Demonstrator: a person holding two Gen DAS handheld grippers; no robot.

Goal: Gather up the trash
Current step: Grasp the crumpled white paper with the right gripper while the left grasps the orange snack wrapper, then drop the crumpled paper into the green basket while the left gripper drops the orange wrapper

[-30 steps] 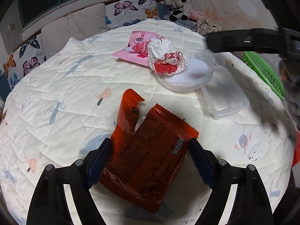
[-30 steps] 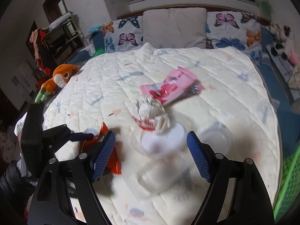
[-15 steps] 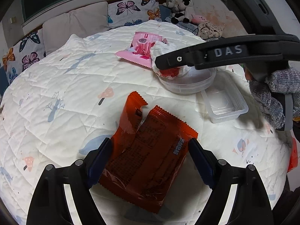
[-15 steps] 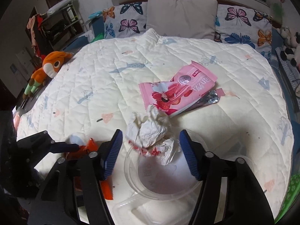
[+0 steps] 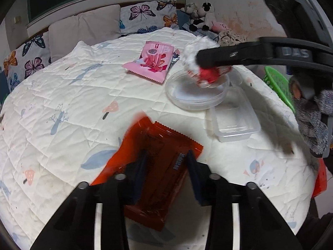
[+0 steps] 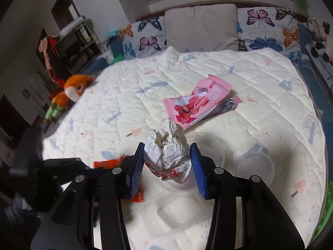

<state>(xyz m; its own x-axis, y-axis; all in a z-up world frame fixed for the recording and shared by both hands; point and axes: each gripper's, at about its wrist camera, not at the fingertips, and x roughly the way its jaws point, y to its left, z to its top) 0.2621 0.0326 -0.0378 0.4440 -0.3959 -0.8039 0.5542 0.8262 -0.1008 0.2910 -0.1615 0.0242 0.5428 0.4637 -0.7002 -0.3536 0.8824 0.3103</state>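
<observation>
My left gripper (image 5: pixel 165 157) is shut on an orange-red snack wrapper (image 5: pixel 158 166) that rests low over the white quilt. My right gripper (image 6: pixel 166 154) is shut on a crumpled white and red paper wrapper (image 6: pixel 167 148), held just above a round clear plastic lid (image 5: pixel 195 91). In the left wrist view the right gripper (image 5: pixel 208 62) reaches in from the right with the crumpled paper (image 5: pixel 193 56). A pink snack wrapper (image 6: pixel 195 104) lies flat on the quilt further back; it also shows in the left wrist view (image 5: pixel 152 62).
A clear rectangular plastic tray (image 5: pixel 235 123) lies beside the round lid. A green basket (image 5: pixel 278 85) stands off the bed's right edge. Butterfly pillows (image 6: pixel 145 35) and a beige cushion (image 6: pixel 199 27) line the headboard. An orange plush toy (image 6: pixel 68 93) sits at the left.
Both grippers have closed: the left on the orange-red wrapper, the right on the crumpled paper, which it has moved in over and lifted slightly off the round lid.
</observation>
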